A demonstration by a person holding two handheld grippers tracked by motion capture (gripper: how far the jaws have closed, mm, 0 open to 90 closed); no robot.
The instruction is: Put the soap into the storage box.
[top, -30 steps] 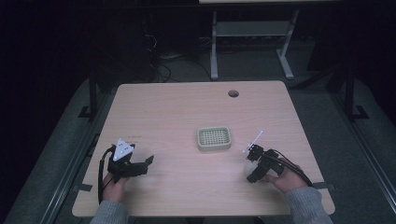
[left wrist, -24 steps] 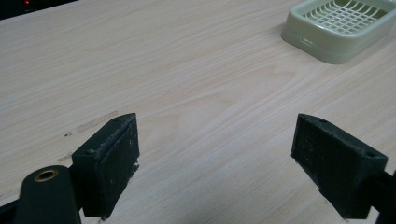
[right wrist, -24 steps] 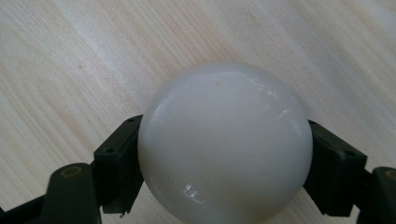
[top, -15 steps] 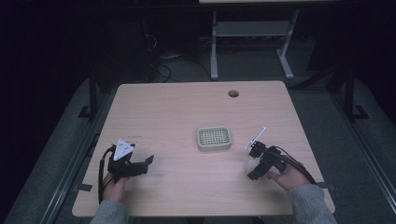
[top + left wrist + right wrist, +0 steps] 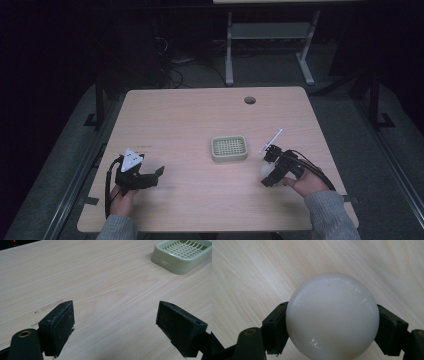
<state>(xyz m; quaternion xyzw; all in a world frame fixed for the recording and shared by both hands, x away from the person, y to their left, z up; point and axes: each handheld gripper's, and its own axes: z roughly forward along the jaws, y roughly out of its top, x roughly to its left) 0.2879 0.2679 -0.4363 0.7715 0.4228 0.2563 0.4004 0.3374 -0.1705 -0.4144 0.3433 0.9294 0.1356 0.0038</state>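
Up close, right gripper [image 5: 332, 330] fingers clamp a white ball [image 5: 332, 316], left gripper [image 5: 122, 325] fingers spread wide, empty, near green tray [image 5: 183, 255].

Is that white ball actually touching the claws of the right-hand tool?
Touching. In the right gripper view the white ball sits between the right gripper's two black jaws, both pads pressed against its sides with no gap.
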